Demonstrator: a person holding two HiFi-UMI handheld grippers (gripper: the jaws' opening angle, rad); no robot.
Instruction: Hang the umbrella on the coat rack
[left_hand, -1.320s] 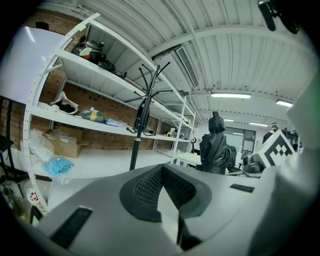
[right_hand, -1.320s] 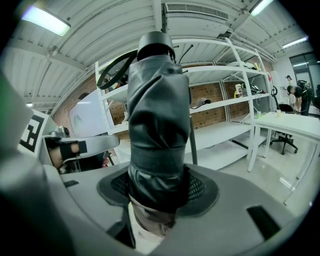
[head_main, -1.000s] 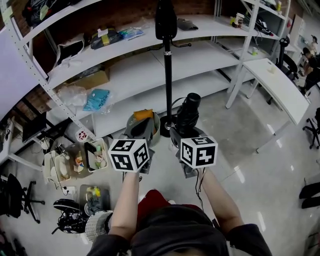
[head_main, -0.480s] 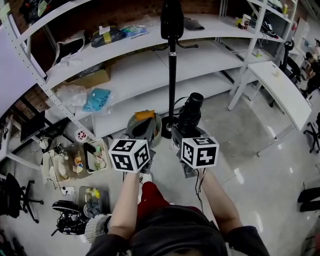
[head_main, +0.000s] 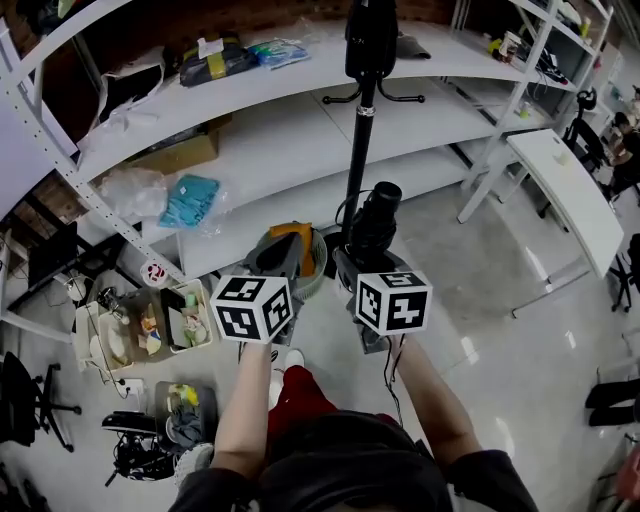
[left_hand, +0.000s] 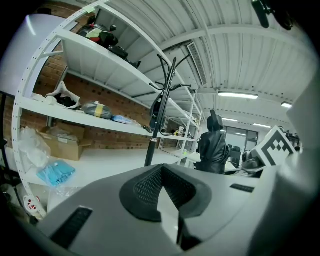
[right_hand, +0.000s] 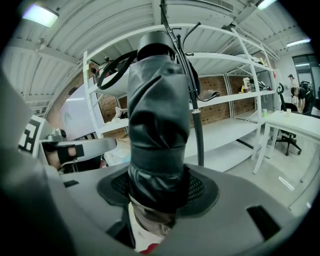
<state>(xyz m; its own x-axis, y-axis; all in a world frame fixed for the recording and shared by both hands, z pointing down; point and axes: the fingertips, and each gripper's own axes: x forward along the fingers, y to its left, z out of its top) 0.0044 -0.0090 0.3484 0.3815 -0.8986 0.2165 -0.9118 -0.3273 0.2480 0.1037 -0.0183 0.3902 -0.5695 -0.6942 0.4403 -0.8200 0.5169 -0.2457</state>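
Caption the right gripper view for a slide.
Right gripper with jaws shut on a folded black fabric umbrella, black metal coat rack pole behind it, white shelving beyond.

Both bare forearms reached forward from the body, side by side and close together, the left forearm (head_main: 243, 405) nearly straight and the right forearm (head_main: 425, 400) angled slightly inward. Each hand was hidden under its gripper's marker cube. The left gripper (left_hand: 161, 172) pointed a little below level with its 2 jaws brought together and nothing between them. The right gripper (right_hand: 157, 192) tipped more steeply down, its jaws set wide and clamped on the folded umbrella (right_hand: 159, 135).
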